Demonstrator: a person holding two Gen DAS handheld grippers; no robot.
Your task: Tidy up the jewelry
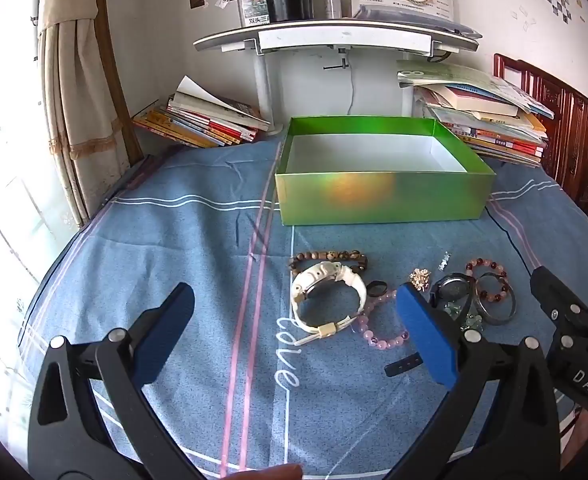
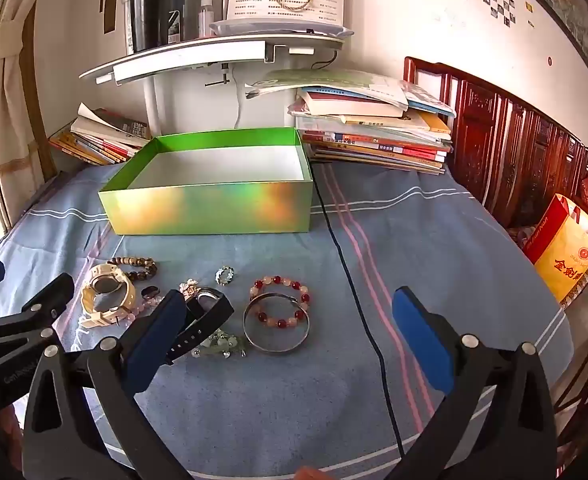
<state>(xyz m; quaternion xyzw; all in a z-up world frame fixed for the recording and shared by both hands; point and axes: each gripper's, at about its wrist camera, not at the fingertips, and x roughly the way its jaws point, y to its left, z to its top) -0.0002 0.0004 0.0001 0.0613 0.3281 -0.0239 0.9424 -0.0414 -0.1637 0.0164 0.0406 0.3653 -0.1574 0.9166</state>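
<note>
An open, empty green box point(image 1: 381, 196) point(image 2: 210, 210) stands on the blue cloth. In front of it lie a white watch point(image 1: 327, 298) point(image 2: 108, 294), a brown bead bracelet point(image 1: 327, 260) point(image 2: 136, 266), a pink bead bracelet point(image 1: 377, 330), a black watch point(image 1: 453, 290) point(image 2: 206, 312), a red-and-pink bead bracelet point(image 1: 489, 276) point(image 2: 282, 300), a metal bangle point(image 1: 495, 300) point(image 2: 276, 326), a gold brooch point(image 1: 419, 278) and a small ring point(image 2: 225, 274). My left gripper point(image 1: 294, 320) is open and empty, just before the white watch. My right gripper point(image 2: 290, 328) is open and empty, near the bangle.
Book stacks point(image 1: 202, 120) point(image 2: 377, 128) flank the box at the back. A white shelf point(image 1: 333, 38) hangs above. A dark cable point(image 2: 353, 280) runs across the cloth. A wooden headboard point(image 2: 513, 152) and a red-yellow bag point(image 2: 565, 248) are at the right.
</note>
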